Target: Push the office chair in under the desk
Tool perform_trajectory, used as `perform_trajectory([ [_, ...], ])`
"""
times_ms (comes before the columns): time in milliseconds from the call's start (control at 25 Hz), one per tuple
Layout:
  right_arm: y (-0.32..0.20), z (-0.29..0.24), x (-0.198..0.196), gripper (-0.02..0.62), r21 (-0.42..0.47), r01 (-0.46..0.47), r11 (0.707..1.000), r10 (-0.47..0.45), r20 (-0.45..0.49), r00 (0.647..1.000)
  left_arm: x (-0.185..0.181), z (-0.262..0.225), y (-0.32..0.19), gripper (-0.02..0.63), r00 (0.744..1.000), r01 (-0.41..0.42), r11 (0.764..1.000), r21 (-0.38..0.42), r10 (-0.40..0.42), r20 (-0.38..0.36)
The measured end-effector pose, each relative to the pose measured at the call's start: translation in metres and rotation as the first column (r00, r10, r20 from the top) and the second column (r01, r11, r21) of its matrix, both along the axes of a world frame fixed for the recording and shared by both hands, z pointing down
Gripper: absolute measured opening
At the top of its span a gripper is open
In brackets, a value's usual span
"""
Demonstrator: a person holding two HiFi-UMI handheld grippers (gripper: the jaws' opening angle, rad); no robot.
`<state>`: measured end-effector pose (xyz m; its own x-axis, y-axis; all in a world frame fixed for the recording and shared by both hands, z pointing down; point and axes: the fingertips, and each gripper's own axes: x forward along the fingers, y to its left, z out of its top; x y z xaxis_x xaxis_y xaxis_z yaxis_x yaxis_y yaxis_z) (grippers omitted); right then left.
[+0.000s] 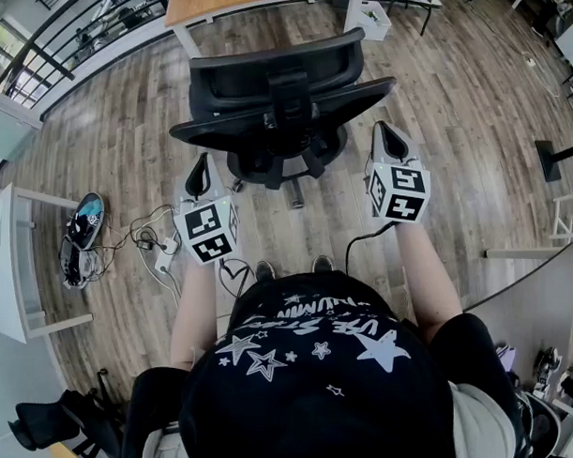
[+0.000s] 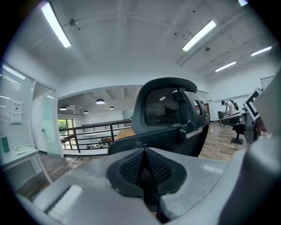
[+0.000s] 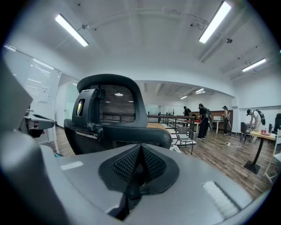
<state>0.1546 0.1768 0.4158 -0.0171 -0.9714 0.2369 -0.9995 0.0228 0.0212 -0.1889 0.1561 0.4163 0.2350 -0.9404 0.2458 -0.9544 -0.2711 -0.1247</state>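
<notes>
Observation, standing by the person at the desk.

- Office chair [image 1: 277,96]: black, mesh back and headrest, on the wood-plank floor [image 1: 459,117]. Its backrest faces the person and its seat faces the desk [image 1: 233,0]. It stands just in front of the desk's near edge. The backrest hides how far the seat reaches beneath the wooden top.
- Left gripper [image 1: 203,166]: jaws closed tight, ribbed pads meeting in one seam, nothing between them. Held low behind the chair's left rear. Its own view shows the backrest ahead and slightly right of the tip [image 2: 145,163].
- Right gripper [image 1: 387,135]: jaws likewise pressed together and empty. Held behind the chair's right rear corner, a little further forward than the left. Its own view has the backrest ahead and to the left of the tip [image 3: 139,160].
- Contact: both tips look just short of the chair, though the steep overhead angle makes that uncertain.
- Surroundings: a white bin [image 1: 374,18] sits by the desk's right leg. To the person's left, sneakers [image 1: 80,237] lie near a white side table [image 1: 9,261], with a power strip [image 1: 161,258] and loose cables between them and the person's feet. A black railing [image 1: 49,55] runs along the far left. Several people [image 3: 203,115] stand far across the room, seen from the right gripper.
</notes>
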Motion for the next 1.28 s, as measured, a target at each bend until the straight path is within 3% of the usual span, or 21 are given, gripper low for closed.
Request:
perform_trajectory([
  [520, 0.009, 0.001, 0.0, 0.002, 0.011, 0.034, 0.999, -0.035, 0.06, 0.998, 0.002, -0.002, 0.004, 0.002, 1.0, 0.01, 1.0, -0.004, -0.01, -0.01],
  [720, 0.008, -0.002, 0.009, 0.002, 0.005, 0.046, 0.999, -0.045, -0.084, 0.995, -0.01, -0.015, -0.012, 0.007, 0.994, 0.059, 0.996, 0.071, -0.065, 0.082],
  [880, 0.005, 0.004, 0.013, 0.003, -0.028, 0.087, 0.996, -0.091, -0.213, 0.973, -0.011, -0.011, -0.016, 0.125, 0.985, 0.031, 0.998, 0.055, -0.04, 0.17],
  [1000, 0.007, 0.005, 0.014, 0.005, -0.018, 0.084, 0.996, -0.085, -0.349, 0.933, -0.008, -0.007, -0.016, 0.236, 0.954, -0.024, 0.998, 0.065, 0.003, 0.301],
  [1080, 0.002, 0.006, 0.011, 0.064, -0.013, 0.088, 0.996, -0.085, -0.427, 0.9, -0.007, -0.001, -0.021, 0.33, 0.929, -0.051, 0.995, 0.081, 0.018, 0.369],
  [1280, -0.015, 0.001, -0.001, 0.186, -0.016, 0.091, 0.996, -0.085, -0.547, 0.833, -0.006, 0.009, -0.032, 0.365, 0.857, -0.127, 0.988, 0.086, 0.066, 0.511],
])
